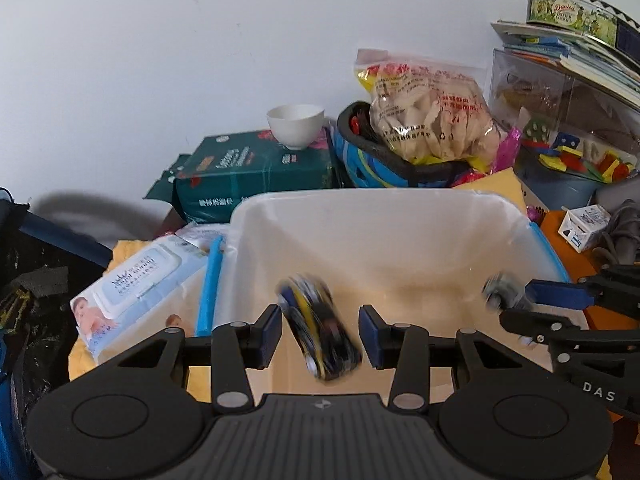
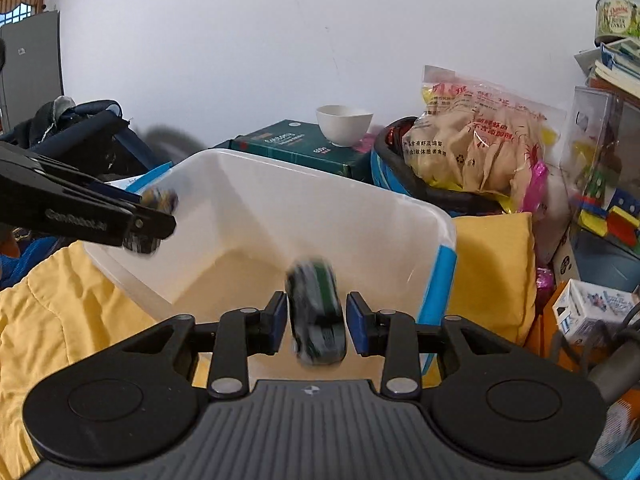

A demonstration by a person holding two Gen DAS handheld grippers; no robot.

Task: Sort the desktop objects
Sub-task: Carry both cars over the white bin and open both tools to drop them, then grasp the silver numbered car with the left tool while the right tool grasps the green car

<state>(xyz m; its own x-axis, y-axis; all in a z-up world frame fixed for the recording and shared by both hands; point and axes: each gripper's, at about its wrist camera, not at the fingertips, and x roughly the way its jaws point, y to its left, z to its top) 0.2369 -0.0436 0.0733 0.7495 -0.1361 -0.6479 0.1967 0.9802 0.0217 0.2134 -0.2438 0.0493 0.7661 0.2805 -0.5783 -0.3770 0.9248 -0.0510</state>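
A: Where are the toy cars?
B: Both blurred above the white bin (image 1: pixel 400 216): blue-yellow car (image 1: pixel 320 328) between the left gripper (image 1: pixel 320 334)'s released pads, green car (image 2: pixel 316 312) between the right gripper (image 2: pixel 316 326)'s.
A: Step?
B: Dropping them in, apparently; next, pull clear of the bin.

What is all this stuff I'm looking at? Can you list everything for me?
toy car: one, blue, yellow and black, blurred, between the left gripper's pads, over the bin
toy car: one, green and black, blurred, between the right gripper's pads, over the bin
bin: one, white, centre, blue clips
bowl: one, white, on the green package
green package: one, behind the bin
snack bag: one, clear, red print, right of the bowl
wipes pack: one, white, left of the bin
cookie tin: one, top right, on books
left gripper: one, black, open
right gripper: one, black, open
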